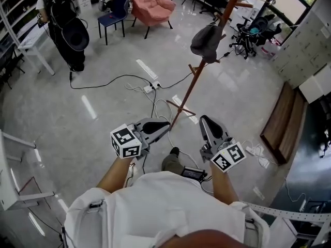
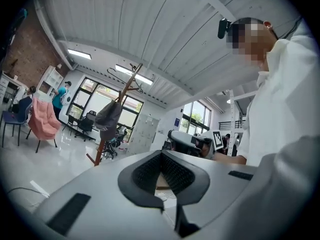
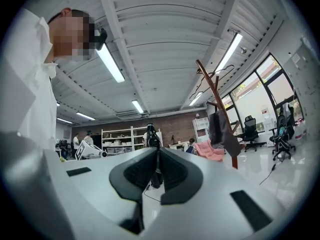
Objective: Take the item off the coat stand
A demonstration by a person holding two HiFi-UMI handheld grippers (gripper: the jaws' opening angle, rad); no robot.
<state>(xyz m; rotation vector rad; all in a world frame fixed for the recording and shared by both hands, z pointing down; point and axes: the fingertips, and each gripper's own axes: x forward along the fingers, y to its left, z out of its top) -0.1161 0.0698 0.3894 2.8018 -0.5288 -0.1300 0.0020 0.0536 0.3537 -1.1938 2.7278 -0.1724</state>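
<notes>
A tall brown coat stand (image 1: 199, 71) rises from the floor in front of me, leaning in the head view. A dark grey soft item (image 1: 207, 40) hangs from one of its upper pegs. My left gripper (image 1: 166, 126) and right gripper (image 1: 204, 119) are held low near my body, well short of the stand, both shut with nothing between the jaws. The left gripper view shows the stand (image 2: 121, 96) with the grey item (image 2: 108, 117) far off to the left, and the right gripper (image 2: 192, 142) beside it. In the right gripper view the item (image 3: 223, 130) hangs on the stand (image 3: 212, 86) at right.
A pink armchair (image 1: 151, 4) and a blue chair (image 1: 114, 15) stand at the back. A person in black (image 1: 64, 27) is at far left. A power strip with cables (image 1: 150, 88) lies by the stand's base. A stroller (image 1: 256, 32), white lockers (image 1: 310, 40) and a wooden board (image 1: 282, 123) are at right.
</notes>
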